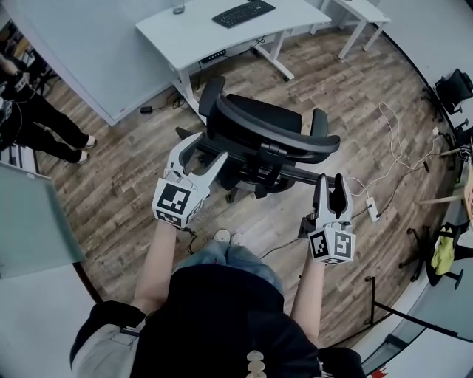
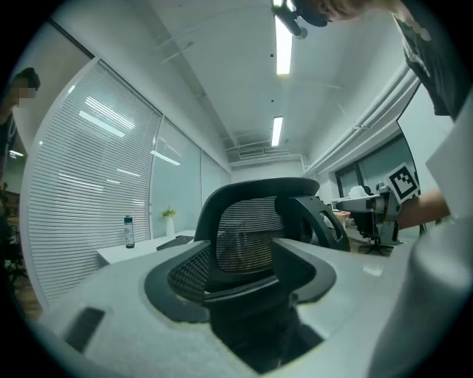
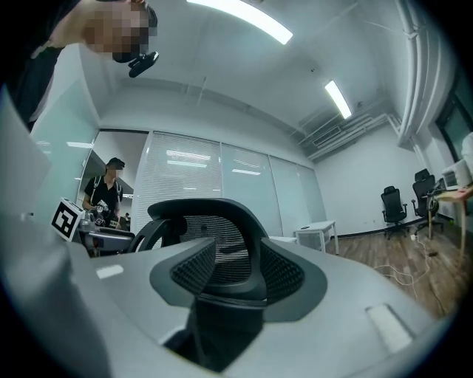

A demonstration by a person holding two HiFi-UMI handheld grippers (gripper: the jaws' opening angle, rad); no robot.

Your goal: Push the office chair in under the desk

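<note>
A black mesh office chair (image 1: 259, 140) stands on the wood floor with its back toward me, a short way out from the white desk (image 1: 185, 33), which carries a keyboard (image 1: 244, 13). My left gripper (image 1: 207, 150) is open at the left end of the backrest, without pressing on it. My right gripper (image 1: 330, 181) is open just behind the chair's right side, near its lower bar. In the left gripper view the backrest (image 2: 251, 221) shows beyond the spread jaws of the left gripper (image 2: 247, 269). The right gripper view has the backrest (image 3: 214, 229) past the open right gripper (image 3: 236, 277).
A person (image 1: 37, 118) stands at the far left by a glass partition. A power strip (image 1: 373, 210) and white cable lie on the floor to the right. A second white desk (image 1: 362, 11) and black chairs (image 1: 454, 88) stand at the right. A bottle (image 2: 129, 231) is on the desk.
</note>
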